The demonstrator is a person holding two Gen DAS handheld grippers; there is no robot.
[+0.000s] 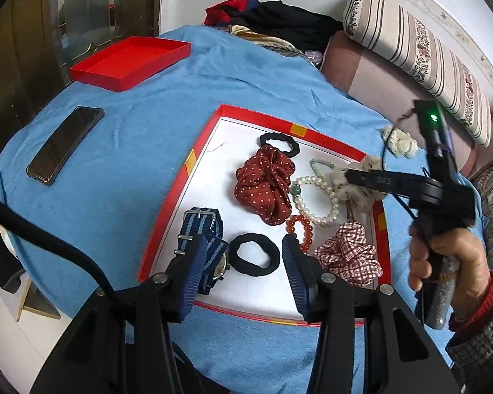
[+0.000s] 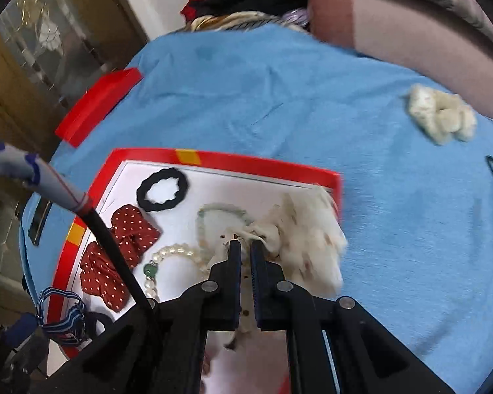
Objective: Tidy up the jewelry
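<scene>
A red-rimmed white tray lies on the blue cloth and holds a black hair tie, a wavy black tie, a red dotted scrunchie, a checked scrunchie, a pearl bracelet, a pale green bead bracelet, a red bead bracelet and a striped-strap watch. My left gripper is open over the black hair tie. My right gripper is shut on a fluffy spotted cream scrunchie at the tray's right corner; it also shows in the left wrist view.
A red box lid sits at the far left of the cloth and a phone lies near it. A cream scrunchie lies on the cloth right of the tray. A clothes pile and a striped pillow lie behind.
</scene>
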